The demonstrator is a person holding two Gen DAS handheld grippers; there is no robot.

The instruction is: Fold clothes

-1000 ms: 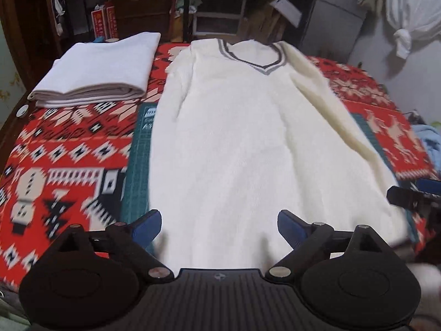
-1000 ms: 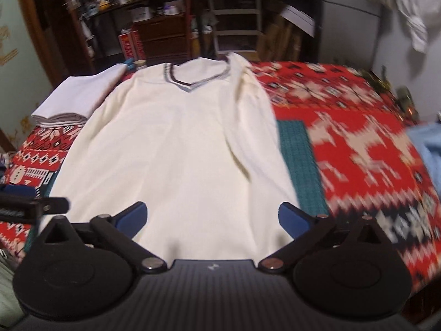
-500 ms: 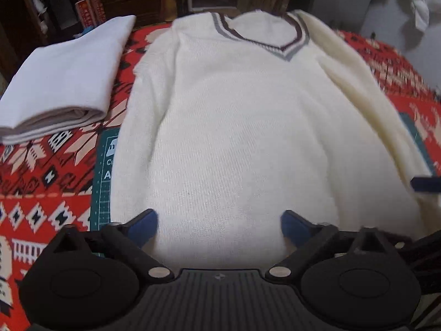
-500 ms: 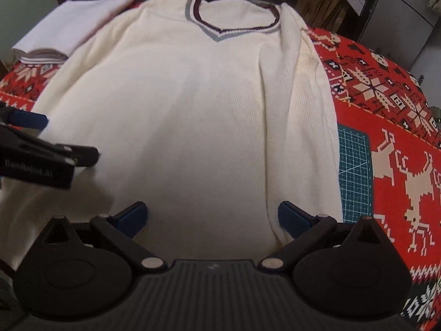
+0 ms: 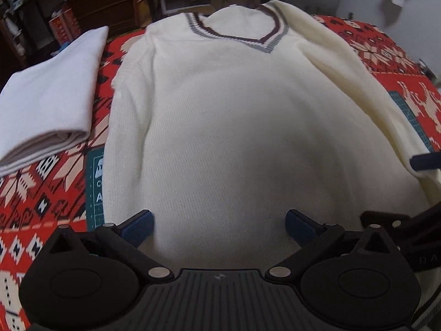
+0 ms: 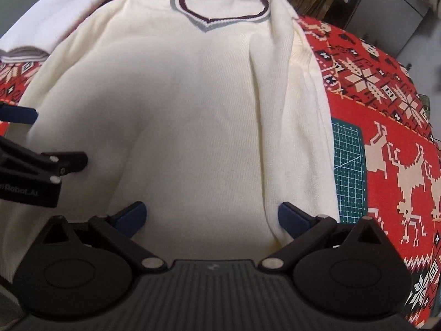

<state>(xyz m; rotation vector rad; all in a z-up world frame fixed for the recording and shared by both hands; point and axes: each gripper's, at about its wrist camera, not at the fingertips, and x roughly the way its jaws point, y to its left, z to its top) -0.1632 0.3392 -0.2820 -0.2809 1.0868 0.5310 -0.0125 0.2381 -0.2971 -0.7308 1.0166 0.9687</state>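
A cream V-neck sweater (image 5: 234, 127) with a maroon and grey collar lies flat, front up, sleeves folded along its sides; the right wrist view shows the same sweater (image 6: 187, 104). My left gripper (image 5: 219, 227) hovers open over the lower left part of its body, nothing between the blue pads. My right gripper (image 6: 212, 219) is open too, low over the lower right part, near the right sleeve (image 6: 297, 127). Each view catches the other gripper's blue fingertip at its edge: right fingertip (image 5: 425, 161), left fingertip (image 6: 18, 114).
A folded white garment (image 5: 46, 104) lies at the far left on the red patterned blanket (image 6: 386, 88). A green cutting mat (image 6: 348, 165) shows beside the sweater on both sides. Dark shelves and drawers stand behind the bed.
Both grippers have moved forward and down over the sweater, which now fills each view. Both stay open.
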